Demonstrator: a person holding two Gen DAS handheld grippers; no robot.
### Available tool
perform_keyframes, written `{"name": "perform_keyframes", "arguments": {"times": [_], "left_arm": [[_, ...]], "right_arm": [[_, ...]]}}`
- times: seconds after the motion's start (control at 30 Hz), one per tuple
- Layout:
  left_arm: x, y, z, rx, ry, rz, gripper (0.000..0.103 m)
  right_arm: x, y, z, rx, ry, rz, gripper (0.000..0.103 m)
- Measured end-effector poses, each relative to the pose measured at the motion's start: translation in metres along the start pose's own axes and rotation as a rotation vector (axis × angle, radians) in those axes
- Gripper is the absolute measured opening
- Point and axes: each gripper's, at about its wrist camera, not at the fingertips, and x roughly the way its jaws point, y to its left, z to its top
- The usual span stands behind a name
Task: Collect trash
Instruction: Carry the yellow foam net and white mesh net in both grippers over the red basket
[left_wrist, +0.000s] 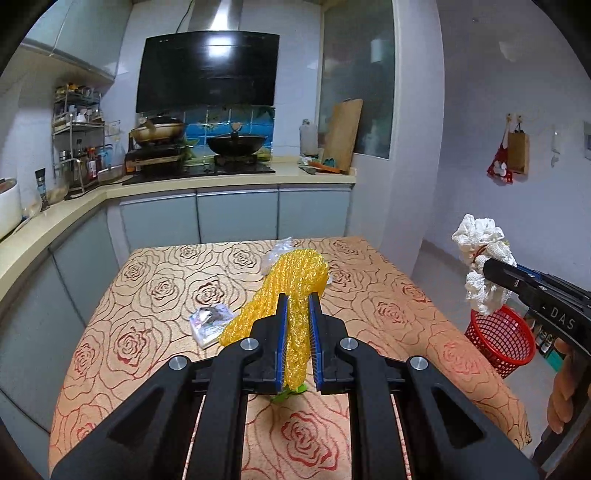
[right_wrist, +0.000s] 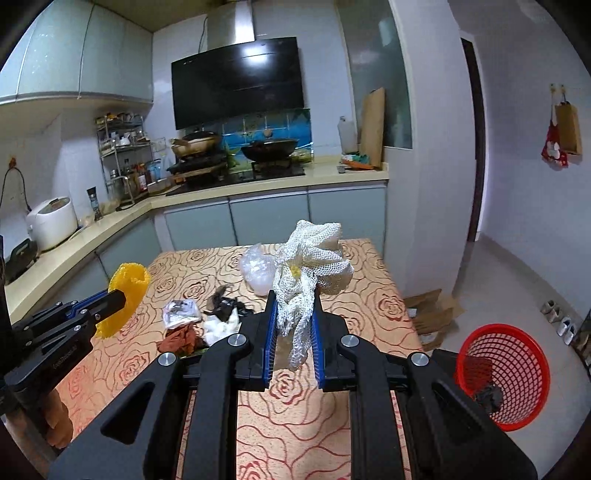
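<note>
1. The left gripper (left_wrist: 297, 306) is clenched on a yellow foam net (left_wrist: 295, 280), which sticks out forward past the fingers (left_wrist: 281, 332) and hangs clear of the worktop (left_wrist: 155, 280).
2. The right gripper (right_wrist: 293, 314) is clenched on a white foam net (right_wrist: 310, 266), bunched above and between its fingers (right_wrist: 271, 332), also off the worktop.
3. The red basket (right_wrist: 517, 354) stands on the floor, to the right of and below the right fingers; a dark scrap already lies in it, so some collecting looks done.
4. Neither net is over the basket yet; I judge both are due to be dropped there.
5. Left ahead of the fingers on the worktop: a clear plastic bag (right_wrist: 256, 269), a small foil wrapper (right_wrist: 181, 312), black and brown scraps (right_wrist: 225, 304) and a white crumpled piece (right_wrist: 221, 326).
</note>
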Motion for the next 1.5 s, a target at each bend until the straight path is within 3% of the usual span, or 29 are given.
{"name": "perform_keyframes", "arguments": {"times": [0.83,1.5], "left_arm": [[0.038,-0.099,0.015,0.090,0.020,-0.182,0.010],[0.094,-0.226,0.016,0.175,0.115,-0.463,0.010]], "right_arm": [[-0.022,-0.089,-0.008,0.076,-0.017,-0.185,0.016],[-0.049,-0.184,-0.031,0.158,0.009,-0.401,0.016]]}}
